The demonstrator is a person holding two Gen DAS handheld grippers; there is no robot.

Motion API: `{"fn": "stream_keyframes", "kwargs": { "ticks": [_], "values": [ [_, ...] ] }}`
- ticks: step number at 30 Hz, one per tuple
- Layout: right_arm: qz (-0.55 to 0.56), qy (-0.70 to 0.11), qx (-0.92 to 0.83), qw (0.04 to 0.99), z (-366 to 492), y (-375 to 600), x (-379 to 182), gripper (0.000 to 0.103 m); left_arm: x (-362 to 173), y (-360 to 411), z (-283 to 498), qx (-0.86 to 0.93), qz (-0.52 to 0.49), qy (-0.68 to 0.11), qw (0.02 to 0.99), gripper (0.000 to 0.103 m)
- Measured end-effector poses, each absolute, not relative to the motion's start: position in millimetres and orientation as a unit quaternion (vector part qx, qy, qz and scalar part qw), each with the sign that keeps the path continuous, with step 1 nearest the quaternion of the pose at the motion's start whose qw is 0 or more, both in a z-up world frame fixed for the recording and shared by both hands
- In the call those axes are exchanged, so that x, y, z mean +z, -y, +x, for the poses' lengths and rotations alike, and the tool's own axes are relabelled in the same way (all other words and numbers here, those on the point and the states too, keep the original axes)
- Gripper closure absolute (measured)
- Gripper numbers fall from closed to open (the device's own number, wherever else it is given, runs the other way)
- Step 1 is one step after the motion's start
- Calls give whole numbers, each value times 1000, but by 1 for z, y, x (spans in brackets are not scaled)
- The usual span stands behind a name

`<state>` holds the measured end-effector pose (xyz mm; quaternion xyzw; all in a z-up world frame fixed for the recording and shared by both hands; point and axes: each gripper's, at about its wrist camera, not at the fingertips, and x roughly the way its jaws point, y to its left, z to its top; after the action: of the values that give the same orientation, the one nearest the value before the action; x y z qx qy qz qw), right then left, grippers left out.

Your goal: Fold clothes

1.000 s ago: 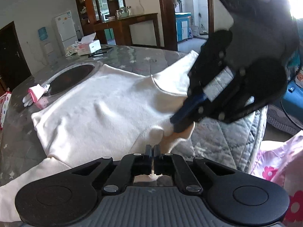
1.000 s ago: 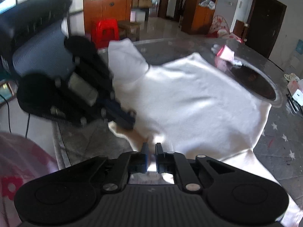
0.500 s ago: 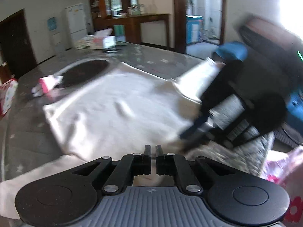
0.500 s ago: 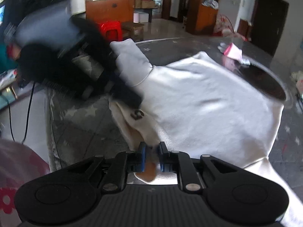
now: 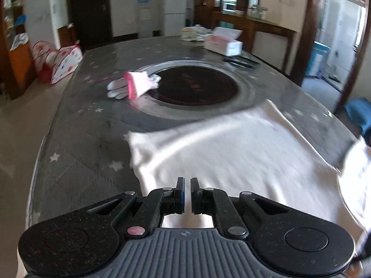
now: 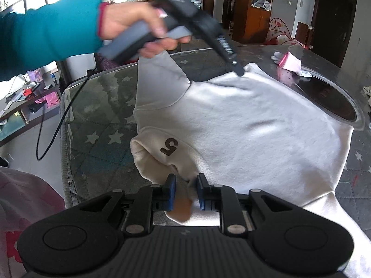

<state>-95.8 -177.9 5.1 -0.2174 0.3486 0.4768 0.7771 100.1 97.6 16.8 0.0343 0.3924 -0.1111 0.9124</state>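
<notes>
A white sweatshirt (image 6: 255, 134) with a brown "5" at its collar lies spread on the grey star-patterned table (image 6: 99, 125); it also shows in the left wrist view (image 5: 243, 153). My right gripper (image 6: 185, 185) is slightly open around the folded collar edge at the near side. My left gripper (image 5: 187, 185) has its jaws almost together, a thin gap showing, above the sweatshirt's far part; from the right wrist view its tip (image 6: 238, 70) hovers at the shoulder, with no cloth between the fingers. One sleeve (image 6: 157, 78) runs toward the table's edge.
A pink and white glove bundle (image 5: 134, 85) lies beside the dark round inset (image 5: 197, 88) in the table's middle. A tissue box (image 5: 222, 42) stands at the far end. A black cable (image 6: 53, 129) hangs off the table's edge. Pink floral cloth (image 6: 20, 203) is at the near left.
My left gripper has swung away from the collar, up and across to the sweatshirt's far shoulder. My right gripper's jaws have opened a little at the collar, which now lies flatter with the "5" showing.
</notes>
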Motion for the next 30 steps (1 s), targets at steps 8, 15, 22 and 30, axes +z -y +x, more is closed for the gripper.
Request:
{"fn": "stream_keyframes", "kwargs": {
  "ticks": [8,15,22,30],
  "values": [
    [-210,-351,484,774,-93,180,5,83,-2,-106,151,-76,17,-408,910,96],
    [-202,-355,488,771,-91,181,5,83,-10,-122,172,-29,0,-397,917,96],
    [-197,-357,493,769,-90,183,4,77,-3,-100,165,-61,14,-386,920,92],
    [-195,-356,493,770,-92,182,4,75,-10,-75,175,-72,44,-387,918,84]
  ]
}}
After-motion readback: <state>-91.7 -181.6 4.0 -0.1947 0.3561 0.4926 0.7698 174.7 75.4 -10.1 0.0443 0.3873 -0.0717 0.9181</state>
